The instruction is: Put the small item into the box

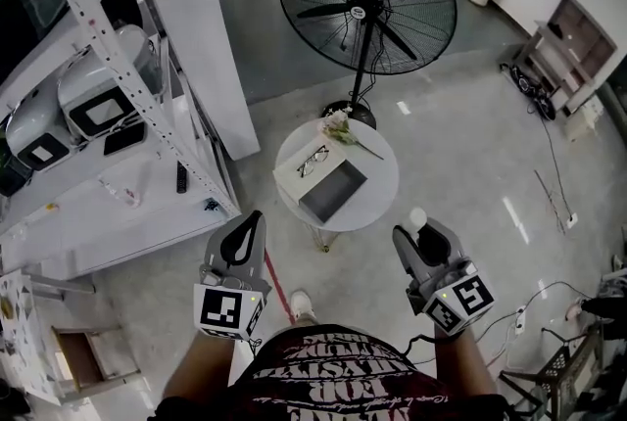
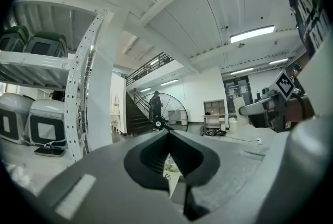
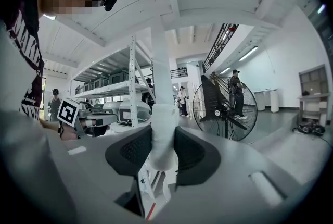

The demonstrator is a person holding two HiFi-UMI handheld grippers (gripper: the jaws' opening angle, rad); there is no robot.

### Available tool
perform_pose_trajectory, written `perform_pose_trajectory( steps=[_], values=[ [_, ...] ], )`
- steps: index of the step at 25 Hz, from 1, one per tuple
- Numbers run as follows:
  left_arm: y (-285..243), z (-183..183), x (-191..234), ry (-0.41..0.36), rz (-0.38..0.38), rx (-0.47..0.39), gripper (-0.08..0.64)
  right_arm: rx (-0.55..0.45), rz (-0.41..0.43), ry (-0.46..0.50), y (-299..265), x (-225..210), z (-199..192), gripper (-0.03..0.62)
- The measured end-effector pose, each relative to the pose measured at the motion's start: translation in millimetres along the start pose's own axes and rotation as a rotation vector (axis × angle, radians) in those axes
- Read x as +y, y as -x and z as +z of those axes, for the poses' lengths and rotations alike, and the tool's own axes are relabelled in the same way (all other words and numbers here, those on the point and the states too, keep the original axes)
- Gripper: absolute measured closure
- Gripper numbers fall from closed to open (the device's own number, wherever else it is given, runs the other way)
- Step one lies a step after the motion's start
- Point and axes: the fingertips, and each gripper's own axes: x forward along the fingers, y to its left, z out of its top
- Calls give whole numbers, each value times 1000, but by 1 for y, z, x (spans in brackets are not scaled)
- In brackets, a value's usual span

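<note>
Right hand-held gripper [image 3: 163, 151] clamps the small white cylindrical item [image 3: 162, 132], its long axis upright between the jaws. Left hand-held gripper [image 2: 169, 137] is closed, empty. Both are held near the round white desk [image 1: 380, 197], which carries the open white box [image 1: 331, 191].

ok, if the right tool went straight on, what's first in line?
Likely the white column; the right tool, shut on the white item, seems to clear the round table. Depth unclear.

the room is looked down on steeply from the head, the round table [image 1: 378, 178] well below. a camera is carried close behind the jaws of the left gripper [image 1: 256, 217] and right gripper [image 1: 415, 229], faced level. the standing fan [image 1: 367, 10] is shared by all three views.
</note>
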Motion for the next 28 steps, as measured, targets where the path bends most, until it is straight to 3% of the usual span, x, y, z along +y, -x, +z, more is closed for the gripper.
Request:
perform_pose_trajectory(
  steps=[7,18,28],
  values=[
    [-29,2,29,-1,-61,-37,560,-13,-49,12,-31,3,12,433],
    [-47,-3,32,17,-144,-35,560,10,-122,-9,-33,-1,10,433],
    [-49,-16,57,50,-67,-18,560,43,-43,10,-68,-1,9,433]
  ],
)
